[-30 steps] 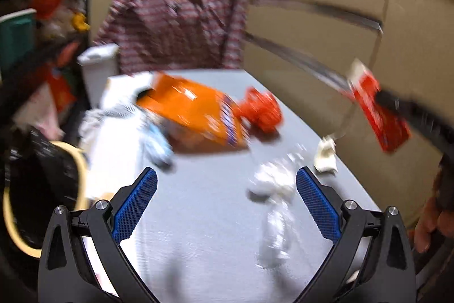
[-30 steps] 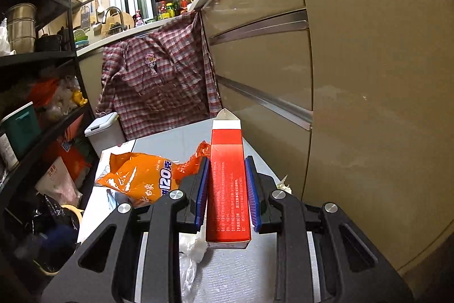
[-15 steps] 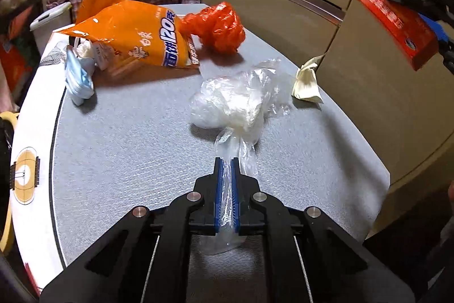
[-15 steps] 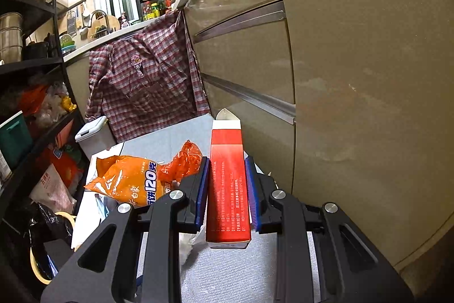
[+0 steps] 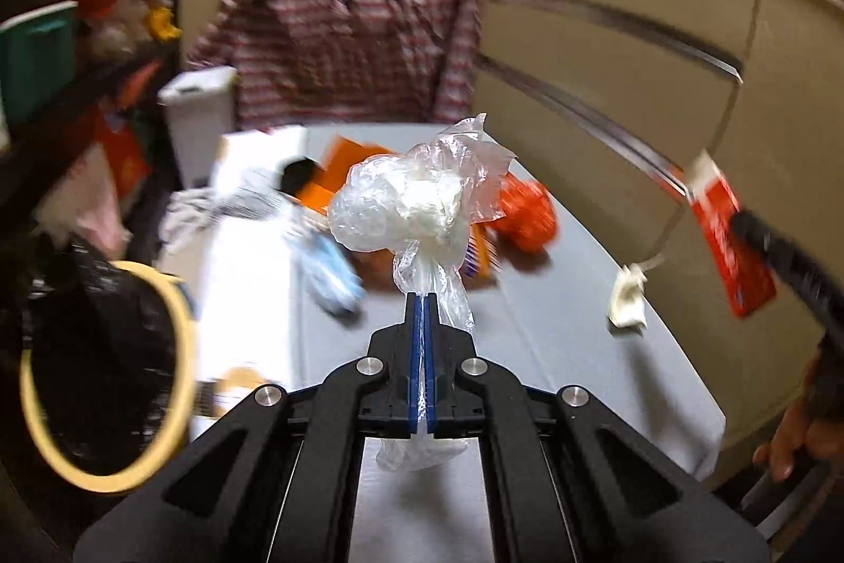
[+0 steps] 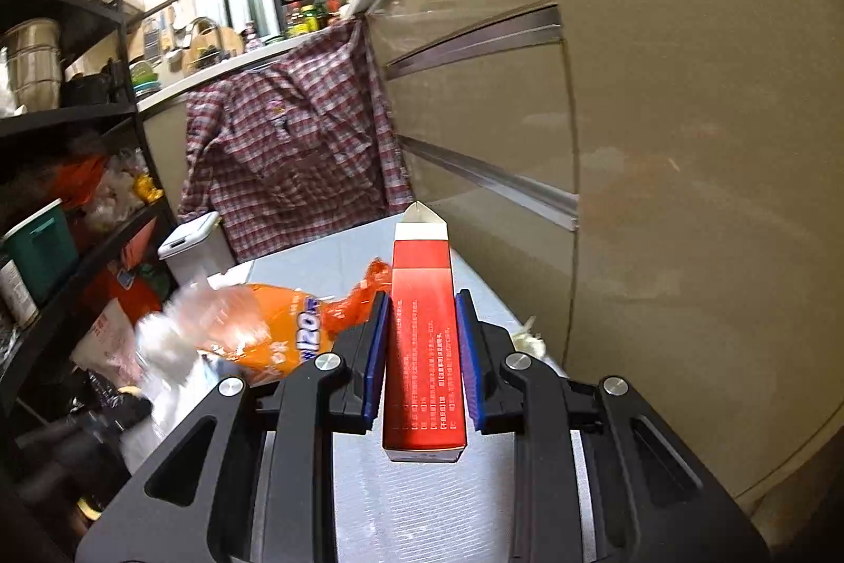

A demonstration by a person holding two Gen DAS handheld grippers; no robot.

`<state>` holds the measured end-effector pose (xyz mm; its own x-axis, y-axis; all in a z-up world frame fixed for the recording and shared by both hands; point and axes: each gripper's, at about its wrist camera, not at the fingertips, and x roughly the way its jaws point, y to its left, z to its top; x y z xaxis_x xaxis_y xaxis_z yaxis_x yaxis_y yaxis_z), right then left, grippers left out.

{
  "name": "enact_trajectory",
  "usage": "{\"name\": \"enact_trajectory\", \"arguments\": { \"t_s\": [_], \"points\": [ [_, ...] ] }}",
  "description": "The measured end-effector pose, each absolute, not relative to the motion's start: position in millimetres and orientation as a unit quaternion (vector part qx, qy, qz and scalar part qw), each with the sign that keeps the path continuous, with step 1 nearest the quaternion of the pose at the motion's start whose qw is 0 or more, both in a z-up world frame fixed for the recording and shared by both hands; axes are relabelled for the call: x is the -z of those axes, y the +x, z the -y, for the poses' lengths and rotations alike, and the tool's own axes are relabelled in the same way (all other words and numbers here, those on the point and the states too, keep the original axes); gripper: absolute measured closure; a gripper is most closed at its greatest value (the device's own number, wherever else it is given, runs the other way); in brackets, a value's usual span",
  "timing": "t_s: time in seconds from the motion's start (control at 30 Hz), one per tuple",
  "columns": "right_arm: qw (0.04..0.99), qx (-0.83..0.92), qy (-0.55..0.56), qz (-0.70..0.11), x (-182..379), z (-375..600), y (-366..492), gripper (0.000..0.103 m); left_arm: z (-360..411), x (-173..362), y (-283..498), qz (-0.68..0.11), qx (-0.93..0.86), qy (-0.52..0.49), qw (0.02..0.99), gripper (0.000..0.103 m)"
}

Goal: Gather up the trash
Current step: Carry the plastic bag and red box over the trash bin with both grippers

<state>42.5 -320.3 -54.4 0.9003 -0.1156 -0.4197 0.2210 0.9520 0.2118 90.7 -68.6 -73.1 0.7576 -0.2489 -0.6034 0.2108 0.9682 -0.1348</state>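
Your left gripper (image 5: 422, 299) is clenched on the twisted neck of a clear, crumpled plastic bag (image 5: 416, 199), holding it up above the grey table (image 5: 554, 315). Your right gripper (image 6: 422, 341) grasps a red carton (image 6: 424, 352), upright, its top flap open.

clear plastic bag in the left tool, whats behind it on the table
Behind the clear plastic bag, parts of an orange snack bag and a crumpled orange-red bag show on the table. The snack bag's middle is covered, so its print cannot be read here.
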Motion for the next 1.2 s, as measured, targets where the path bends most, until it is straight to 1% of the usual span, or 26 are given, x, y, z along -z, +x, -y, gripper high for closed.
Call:
{"name": "enact_trajectory", "arguments": {
  "t_s": [0.3,0.57,0.8,1.0,1.2],
  "points": [
    [0.976,-0.011,0.079,-0.205,40,249,40,0.077,7,26,69,-0.299,0.033,-0.022,0.953,0.102],
    [0.967,-0.105,0.067,-0.221,31,178,39,0.077,-44,-4,43,-0.263,-0.037,0.001,0.964,0.102],
    [0.958,-0.160,0.037,-0.236,31,117,43,0.077,-88,-5,32,-0.255,-0.083,-0.011,0.963,0.102],
    [0.950,-0.194,0.018,-0.245,31,75,53,0.077,-134,6,23,-0.265,-0.107,-0.047,0.957,0.102],
    [0.941,-0.226,0.007,-0.252,34,33,65,0.077,-158,14,19,-0.274,-0.123,-0.071,0.951,0.102]
  ]
}}
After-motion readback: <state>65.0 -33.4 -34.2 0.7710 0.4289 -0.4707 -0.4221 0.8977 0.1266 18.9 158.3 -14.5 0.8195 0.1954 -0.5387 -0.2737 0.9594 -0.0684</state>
